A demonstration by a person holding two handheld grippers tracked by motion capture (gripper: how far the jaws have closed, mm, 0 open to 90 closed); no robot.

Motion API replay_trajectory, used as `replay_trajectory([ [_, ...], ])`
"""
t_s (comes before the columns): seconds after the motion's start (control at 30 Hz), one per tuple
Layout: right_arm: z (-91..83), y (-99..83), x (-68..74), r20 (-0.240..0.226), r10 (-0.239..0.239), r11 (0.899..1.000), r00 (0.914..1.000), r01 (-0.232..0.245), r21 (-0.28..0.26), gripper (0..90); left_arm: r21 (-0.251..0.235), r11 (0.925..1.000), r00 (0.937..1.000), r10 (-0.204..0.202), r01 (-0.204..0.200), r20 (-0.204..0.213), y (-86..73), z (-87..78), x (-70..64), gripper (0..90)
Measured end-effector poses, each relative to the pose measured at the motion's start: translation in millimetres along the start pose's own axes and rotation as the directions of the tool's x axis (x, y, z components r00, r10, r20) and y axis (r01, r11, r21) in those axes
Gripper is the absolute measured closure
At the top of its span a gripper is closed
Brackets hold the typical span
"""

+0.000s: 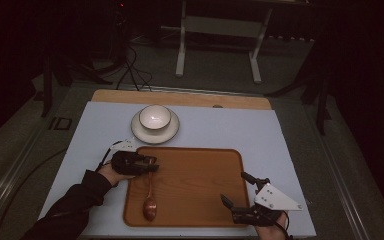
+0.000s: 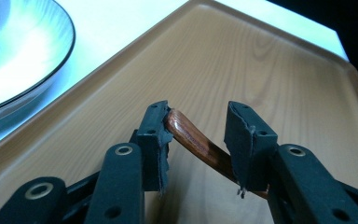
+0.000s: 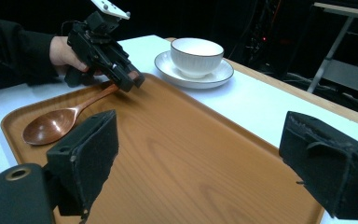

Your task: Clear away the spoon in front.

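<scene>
A brown wooden spoon (image 1: 149,206) lies on the left side of a wooden tray (image 1: 205,165), bowl end towards the person. My left gripper (image 1: 152,164) is at the far end of the spoon's handle (image 2: 191,137). Its jaws stand open on either side of the handle, and the handle tip touches one pad (image 2: 156,135). In the right gripper view the spoon (image 3: 51,126) rests flat on the tray (image 3: 168,112) with the left gripper (image 3: 133,81) over its handle end. My right gripper (image 1: 233,187) hovers wide open over the tray's near right corner, holding nothing.
A white bowl (image 1: 155,117) sits on a white saucer (image 1: 137,131) just beyond the tray, on a pale blue mat (image 1: 260,130). A wooden table edge (image 1: 180,97) runs behind the mat. A white metal stand (image 1: 217,45) and cables (image 1: 130,70) are on the floor farther back.
</scene>
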State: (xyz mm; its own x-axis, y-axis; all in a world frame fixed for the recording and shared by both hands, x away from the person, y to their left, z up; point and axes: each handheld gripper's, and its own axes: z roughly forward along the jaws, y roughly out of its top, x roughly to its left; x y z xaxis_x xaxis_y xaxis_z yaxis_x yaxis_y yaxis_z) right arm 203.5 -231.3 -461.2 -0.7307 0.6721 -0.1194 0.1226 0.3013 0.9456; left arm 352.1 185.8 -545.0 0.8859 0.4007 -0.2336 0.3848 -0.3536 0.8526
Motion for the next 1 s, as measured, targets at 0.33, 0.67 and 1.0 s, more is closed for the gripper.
replay_trajectory([
  [0.33, 0.6, -0.6, -0.3, -0.005, -0.001, 1.0, 1.0, 0.001, 0.002, 11.6, 0.018, 0.9995, 0.997, -0.025, 0.027, -0.073, -1.5, 6.1, 3.9, 58.5],
  [0.67, 0.9, -0.7, -0.4, -0.009, 0.001, 1.0, 1.0, -0.001, 0.005, 11.6, 0.007, 0.9982, 0.9881, -0.058, 0.06, -0.142, -1.9, 4.2, 6.9, 56.1],
  [1.0, 0.4, -0.1, 0.0, -0.008, -0.003, 1.0, 1.0, 0.003, 0.002, 11.6, -0.032, 0.9984, 0.9831, -0.053, 0.048, -0.175, -0.8, -0.4, 7.6, 54.6],
])
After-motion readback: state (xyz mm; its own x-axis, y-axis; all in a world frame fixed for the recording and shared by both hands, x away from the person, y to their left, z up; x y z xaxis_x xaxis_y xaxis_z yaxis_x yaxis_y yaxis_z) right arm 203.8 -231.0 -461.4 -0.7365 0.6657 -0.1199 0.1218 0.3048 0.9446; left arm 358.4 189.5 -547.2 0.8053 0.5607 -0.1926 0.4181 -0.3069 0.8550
